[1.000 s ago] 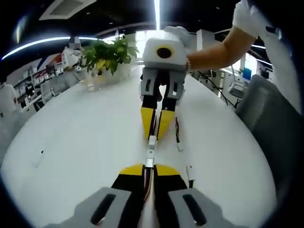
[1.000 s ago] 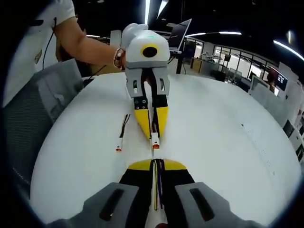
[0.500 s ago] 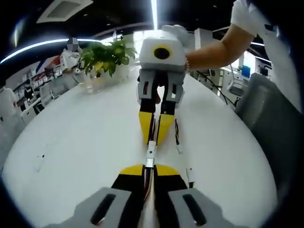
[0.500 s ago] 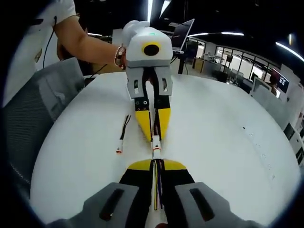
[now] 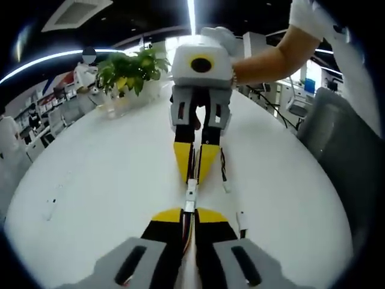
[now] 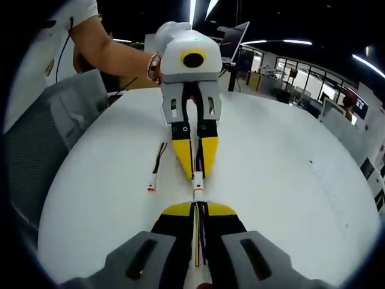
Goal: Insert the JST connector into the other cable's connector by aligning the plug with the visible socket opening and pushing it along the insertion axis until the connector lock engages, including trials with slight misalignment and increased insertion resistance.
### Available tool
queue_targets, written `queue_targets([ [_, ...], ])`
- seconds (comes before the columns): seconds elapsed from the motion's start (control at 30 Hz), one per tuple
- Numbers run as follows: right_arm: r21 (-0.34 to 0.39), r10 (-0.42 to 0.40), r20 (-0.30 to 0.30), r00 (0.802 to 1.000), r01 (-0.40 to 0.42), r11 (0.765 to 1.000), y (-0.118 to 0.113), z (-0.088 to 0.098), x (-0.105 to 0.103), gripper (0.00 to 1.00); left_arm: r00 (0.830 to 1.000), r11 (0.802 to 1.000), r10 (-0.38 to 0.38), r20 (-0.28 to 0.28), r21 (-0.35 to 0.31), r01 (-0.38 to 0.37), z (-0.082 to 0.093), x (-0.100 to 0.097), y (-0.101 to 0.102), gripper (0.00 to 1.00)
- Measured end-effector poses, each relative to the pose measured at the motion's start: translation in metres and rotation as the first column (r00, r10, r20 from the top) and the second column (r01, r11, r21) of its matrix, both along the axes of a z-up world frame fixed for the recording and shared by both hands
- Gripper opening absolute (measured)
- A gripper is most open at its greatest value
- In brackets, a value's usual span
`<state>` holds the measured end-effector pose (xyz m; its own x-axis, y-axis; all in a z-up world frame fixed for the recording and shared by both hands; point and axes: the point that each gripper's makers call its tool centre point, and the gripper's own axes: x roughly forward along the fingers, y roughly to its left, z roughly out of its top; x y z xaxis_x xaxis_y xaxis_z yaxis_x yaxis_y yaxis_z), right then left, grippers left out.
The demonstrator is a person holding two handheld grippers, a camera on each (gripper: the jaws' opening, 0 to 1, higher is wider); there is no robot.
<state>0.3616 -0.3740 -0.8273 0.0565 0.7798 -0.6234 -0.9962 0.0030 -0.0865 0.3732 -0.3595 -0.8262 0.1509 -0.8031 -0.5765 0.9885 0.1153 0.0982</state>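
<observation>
Meeting connectors (image 5: 190, 196) between clamped jaws, seam unclear, lock unreadable

Whether the mated white connectors (image 5: 190, 197) have locked is too small to tell; wires vanish between yellow jaws.

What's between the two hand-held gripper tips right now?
In the left gripper view, the white connector pair bridges the left hand-held gripper and right hand-held gripper.
</observation>
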Motion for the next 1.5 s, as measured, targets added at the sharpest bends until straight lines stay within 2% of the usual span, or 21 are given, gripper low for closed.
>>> queue_targets([
  [0.37, 0.002, 0.004, -0.007, 1.000, -0.004, 1.000, 0.0009, -0.0012, 0.0034, 0.02, 1.000, 1.000, 0.001, 0.004, 0.021, -0.002, -0.0046, 0.0015, 0.0036, 0.00],
  [0.57, 0.004, 0.003, -0.008, 1.000, -0.003, 1.000, 0.0003, -0.0009, 0.0034, 0.02, 1.000, 1.000, 0.010, -0.002, -0.001, -0.010, 0.0000, 0.0019, 0.0035, 0.00],
  [0.8, 0.006, 0.001, -0.005, 1.000, -0.001, 1.000, 0.0007, -0.0004, 0.0046, 0.02, 1.000, 1.000, -0.001, 0.001, 0.021, 0.001, -0.0041, 0.0006, 0.0057, 0.00],
  [1.13, 0.008, 0.004, -0.005, 1.000, -0.004, 1.000, 0.0020, -0.0005, 0.0051, 0.02, 1.000, 1.000, 0.001, 0.005, 0.019, -0.001, -0.0051, 0.0035, 0.0049, 0.00],
  [1.5, -0.002, 0.011, 0.003, 1.000, -0.011, 1.000, 0.0025, -0.0017, 0.0049, 0.02, 1.000, 1.000, 0.007, 0.003, 0.026, -0.008, -0.0047, -0.0021, 0.0047, 0.00],
])
